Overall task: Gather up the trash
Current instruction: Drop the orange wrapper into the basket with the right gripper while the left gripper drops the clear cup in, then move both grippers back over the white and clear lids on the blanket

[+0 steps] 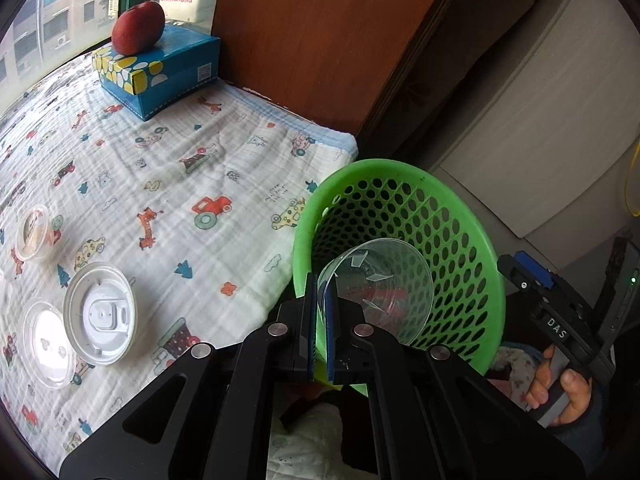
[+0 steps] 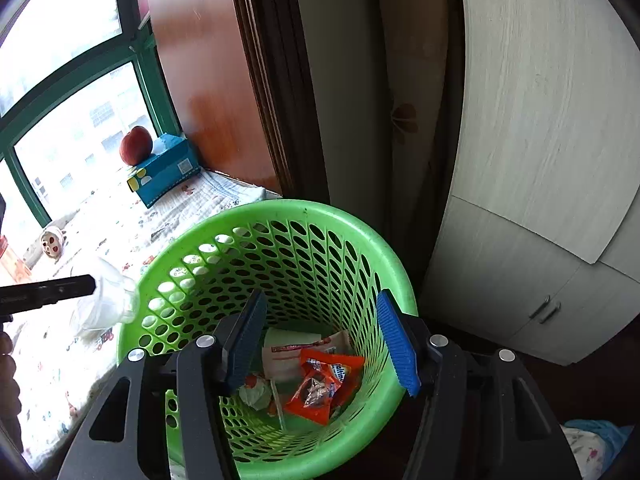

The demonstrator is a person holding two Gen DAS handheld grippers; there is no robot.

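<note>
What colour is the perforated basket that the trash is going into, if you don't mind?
The basket is bright green, seen best in the right wrist view.

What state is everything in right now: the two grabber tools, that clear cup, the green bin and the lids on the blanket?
left gripper: shut on the clear plastic cup's rim
clear plastic cup: held tilted over the basket's mouth
right gripper: open, holding nothing, above the basket
green basket: upright, wrappers and crumpled paper at its bottom
white lid: lying on the blanket
clear lid: lying on the blanket beside it
apple: resting on the blue tissue box
</note>
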